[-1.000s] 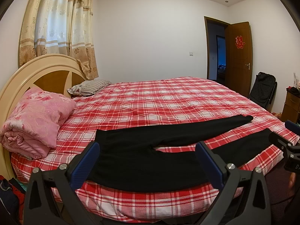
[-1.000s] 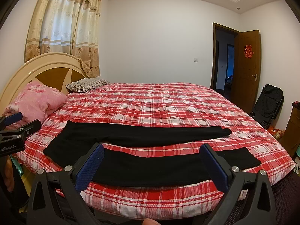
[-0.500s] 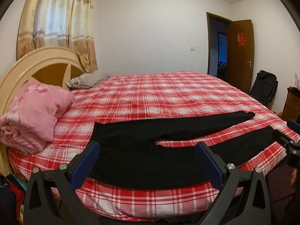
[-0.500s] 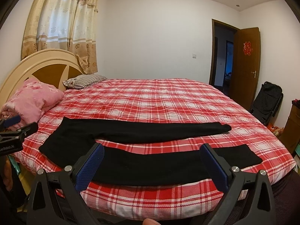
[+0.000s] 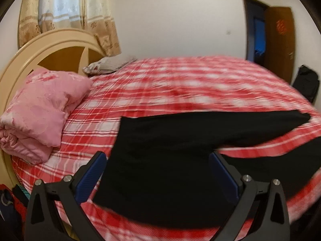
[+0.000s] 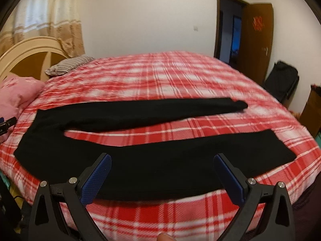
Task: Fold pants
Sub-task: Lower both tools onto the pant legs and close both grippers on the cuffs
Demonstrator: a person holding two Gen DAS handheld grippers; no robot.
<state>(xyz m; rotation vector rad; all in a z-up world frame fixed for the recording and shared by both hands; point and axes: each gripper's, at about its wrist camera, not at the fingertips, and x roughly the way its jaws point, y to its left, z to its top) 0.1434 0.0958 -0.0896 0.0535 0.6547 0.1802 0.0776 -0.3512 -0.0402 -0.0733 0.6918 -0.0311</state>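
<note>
Black pants (image 5: 164, 160) (image 6: 140, 160) lie flat on the red plaid bed, waist to the left, both legs stretched to the right with a gap of bedspread between them. My left gripper (image 5: 157, 170) is open, hovering just over the waist and hip part near the bed's front edge. My right gripper (image 6: 162, 172) is open above the near leg, around its middle. Neither holds any cloth. The left gripper's tip (image 6: 8, 122) shows at the far left edge of the right wrist view.
A folded pink quilt (image 5: 40, 112) and a striped pillow (image 5: 110, 64) sit by the curved headboard (image 5: 50, 48) on the left. An open brown door (image 6: 256, 40) and a black bag (image 6: 282, 80) stand at the right. Bare bedspread (image 6: 160, 80) lies beyond the pants.
Both grippers have moved forward and down toward the bed, so the pants fill more of each view. Their jaws stayed wide apart. The pants have not moved.
</note>
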